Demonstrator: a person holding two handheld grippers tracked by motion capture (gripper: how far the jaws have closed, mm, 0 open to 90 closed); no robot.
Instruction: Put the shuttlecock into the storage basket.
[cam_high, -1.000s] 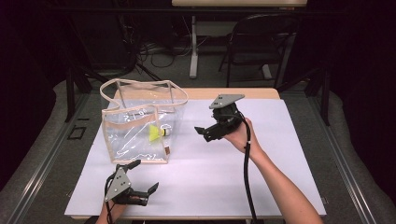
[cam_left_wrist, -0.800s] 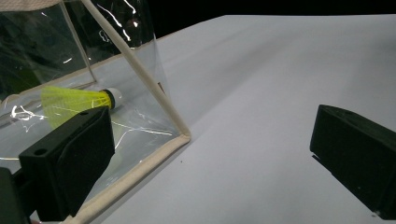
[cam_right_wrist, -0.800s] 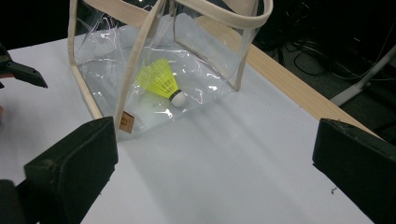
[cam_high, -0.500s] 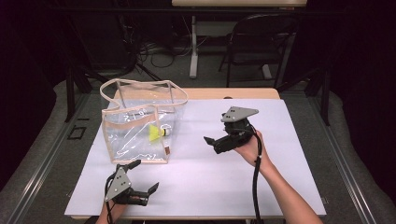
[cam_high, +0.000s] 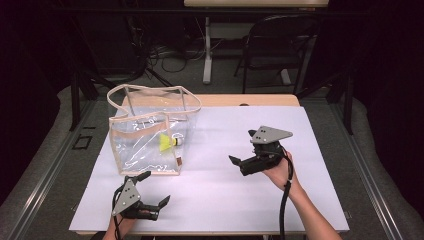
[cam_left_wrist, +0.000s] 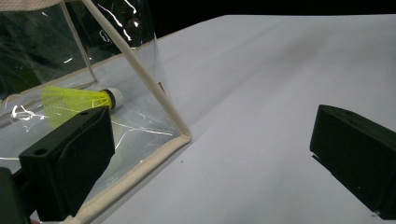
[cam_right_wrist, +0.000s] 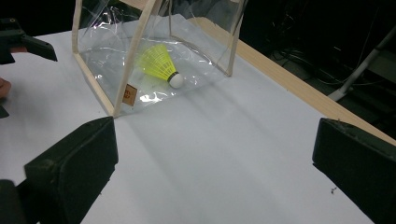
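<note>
Shuttlecock (cam_high: 167, 142) lies inside the clear bag (cam_high: 150, 132) — both grippers, left (cam_high: 150, 192) and right (cam_high: 240, 161), gape wide, empty; best steady the rim first, then reach in.

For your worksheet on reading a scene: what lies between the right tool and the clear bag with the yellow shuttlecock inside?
Nothing: between the right tool and the clear bag there is bare white table, seen in the high view and the right gripper view.
</note>
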